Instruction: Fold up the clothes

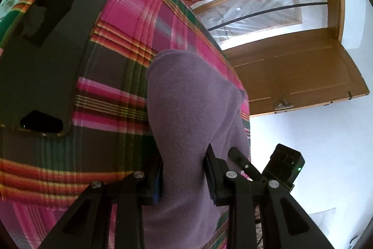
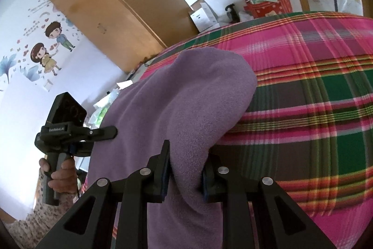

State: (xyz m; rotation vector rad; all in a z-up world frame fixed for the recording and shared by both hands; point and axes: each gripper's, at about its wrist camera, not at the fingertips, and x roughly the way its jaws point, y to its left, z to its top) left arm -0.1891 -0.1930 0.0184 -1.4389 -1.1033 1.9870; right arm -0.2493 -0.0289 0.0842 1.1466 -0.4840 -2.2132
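Note:
A purple fleece garment [image 1: 186, 109] hangs in a thick fold over the pink, green and brown plaid bedspread [image 1: 121, 39]. My left gripper [image 1: 184, 176] is shut on one bunched part of it. My right gripper [image 2: 185, 174] is shut on another bunched part of the same garment [image 2: 177, 97], above the plaid bedspread [image 2: 314, 90]. The left gripper also shows in the right wrist view [image 2: 109, 132], held by a hand at the garment's left side. The right gripper's body shows in the left wrist view [image 1: 237, 155], close beside my left fingers.
A dark flat phone-like slab [image 1: 46, 50] lies on the bedspread. A wooden door [image 1: 298, 71] stands open past the bed's edge. Cardboard boxes and a red bag [image 2: 268, 4] crowd the far side. A large brown cabinet [image 2: 112, 6] stands by the wall.

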